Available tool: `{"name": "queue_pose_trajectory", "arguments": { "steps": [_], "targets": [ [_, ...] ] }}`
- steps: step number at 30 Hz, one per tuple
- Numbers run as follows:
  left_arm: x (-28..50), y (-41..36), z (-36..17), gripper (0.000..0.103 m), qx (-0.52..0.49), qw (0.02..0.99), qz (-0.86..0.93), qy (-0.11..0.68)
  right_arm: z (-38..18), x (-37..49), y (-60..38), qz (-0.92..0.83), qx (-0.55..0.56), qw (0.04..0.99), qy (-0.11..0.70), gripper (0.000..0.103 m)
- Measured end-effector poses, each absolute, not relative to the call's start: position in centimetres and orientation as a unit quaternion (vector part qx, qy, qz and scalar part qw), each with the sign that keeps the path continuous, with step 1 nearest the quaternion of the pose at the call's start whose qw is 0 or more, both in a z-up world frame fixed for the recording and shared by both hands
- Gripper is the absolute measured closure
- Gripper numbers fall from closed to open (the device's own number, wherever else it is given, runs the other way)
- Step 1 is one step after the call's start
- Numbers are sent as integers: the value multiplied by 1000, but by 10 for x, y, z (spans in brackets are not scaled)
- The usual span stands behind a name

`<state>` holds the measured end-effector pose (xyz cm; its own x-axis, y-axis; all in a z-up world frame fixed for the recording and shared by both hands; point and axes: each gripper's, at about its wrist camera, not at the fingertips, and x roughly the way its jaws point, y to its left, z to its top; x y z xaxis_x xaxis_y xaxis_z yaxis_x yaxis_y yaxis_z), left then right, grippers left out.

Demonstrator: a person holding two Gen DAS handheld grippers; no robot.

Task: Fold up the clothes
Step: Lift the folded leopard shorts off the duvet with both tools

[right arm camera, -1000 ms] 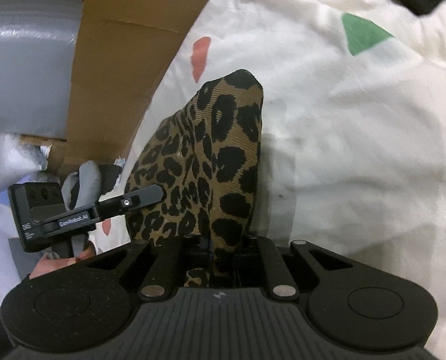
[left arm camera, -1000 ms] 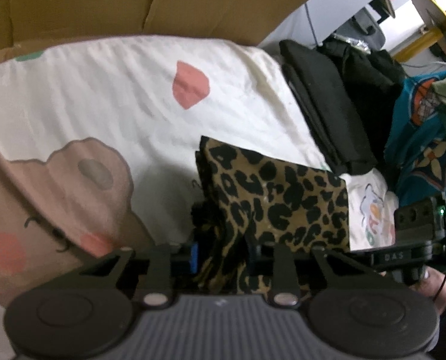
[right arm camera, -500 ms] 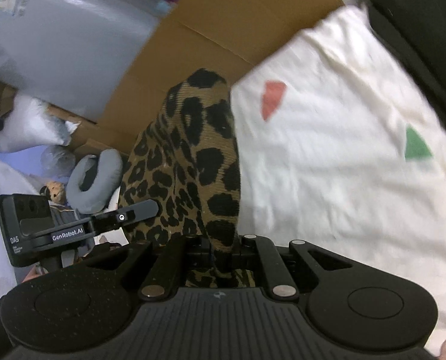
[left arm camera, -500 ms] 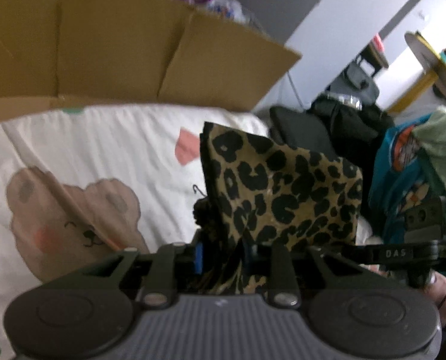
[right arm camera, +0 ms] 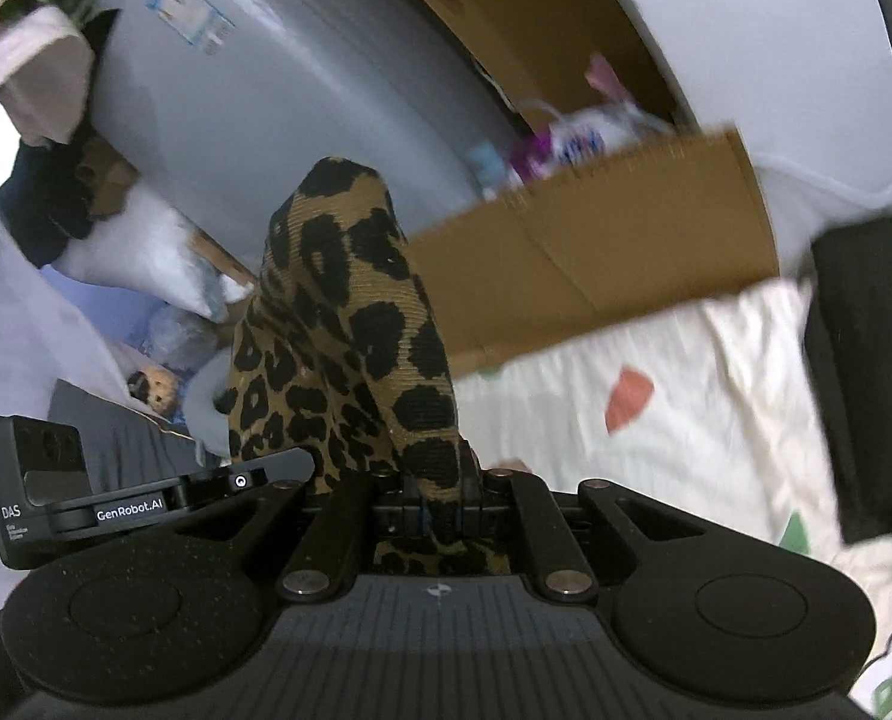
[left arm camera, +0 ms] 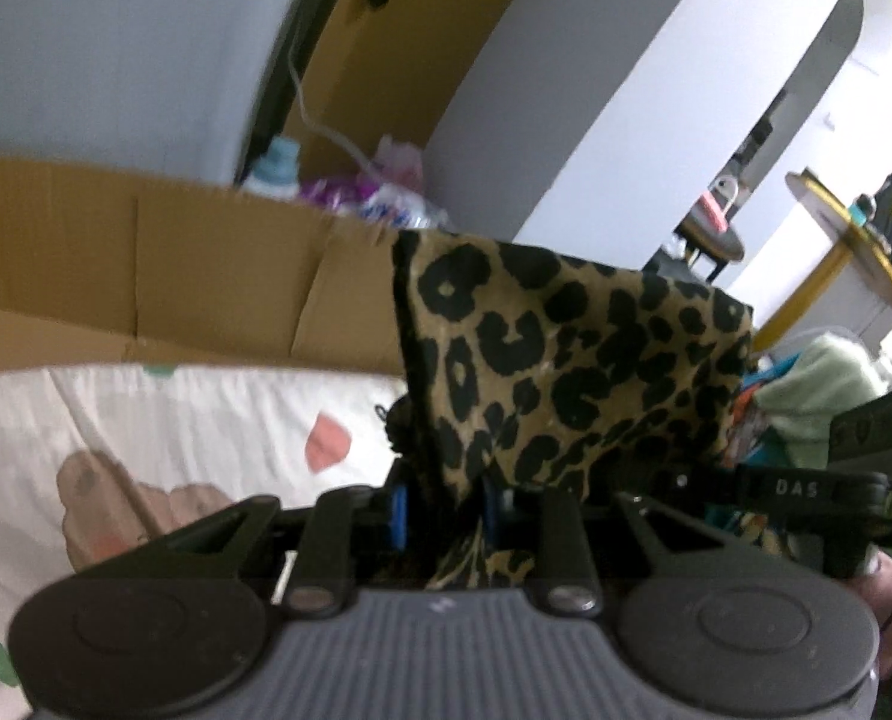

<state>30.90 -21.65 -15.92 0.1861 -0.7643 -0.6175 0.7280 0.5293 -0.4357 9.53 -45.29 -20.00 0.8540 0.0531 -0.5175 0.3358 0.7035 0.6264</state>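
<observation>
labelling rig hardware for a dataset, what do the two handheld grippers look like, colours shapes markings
Both the left gripper and right gripper are matte black, with a ribbed grey centre, two round discs, silver-pinned linkage arms and blue-edged finger pads. The side view shows a boxy black module printed DAS and GenRobot.AI. A thin black cord loops by the right hand.

Blurred clutter (left arm camera: 380, 192) behind cardboard (left arm camera: 146, 264); garment's (left arm camera: 566, 360) lower part hidden.

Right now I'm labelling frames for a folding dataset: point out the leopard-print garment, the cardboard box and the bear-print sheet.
leopard-print garment (left arm camera: 566, 360): left wrist view, middle of its lifted panel.
cardboard box (left arm camera: 176, 264): left wrist view, its front wall.
bear-print sheet (left arm camera: 134, 420): left wrist view, bare cream area above the bear.
</observation>
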Motion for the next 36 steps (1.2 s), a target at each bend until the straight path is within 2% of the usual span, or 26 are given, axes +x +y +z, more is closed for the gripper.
{"name": "queue_pose_trajectory", "arguments": {
  "steps": [14,21,27,36],
  "targets": [
    [265,-245,-23,79,-46,803,-482,348,-46,64,-477,-88,344,912,207,98],
    [241,-253,28,80,-65,811,-482,324,27,42,-479,-89,315,926,188,98],
    [215,-265,50,80,-75,809,-485,323,68,14,-485,-92,295,934,180,98],
    [190,-290,40,80,-72,800,-498,326,72,-28,-497,-96,266,943,176,98]
  ]
}}
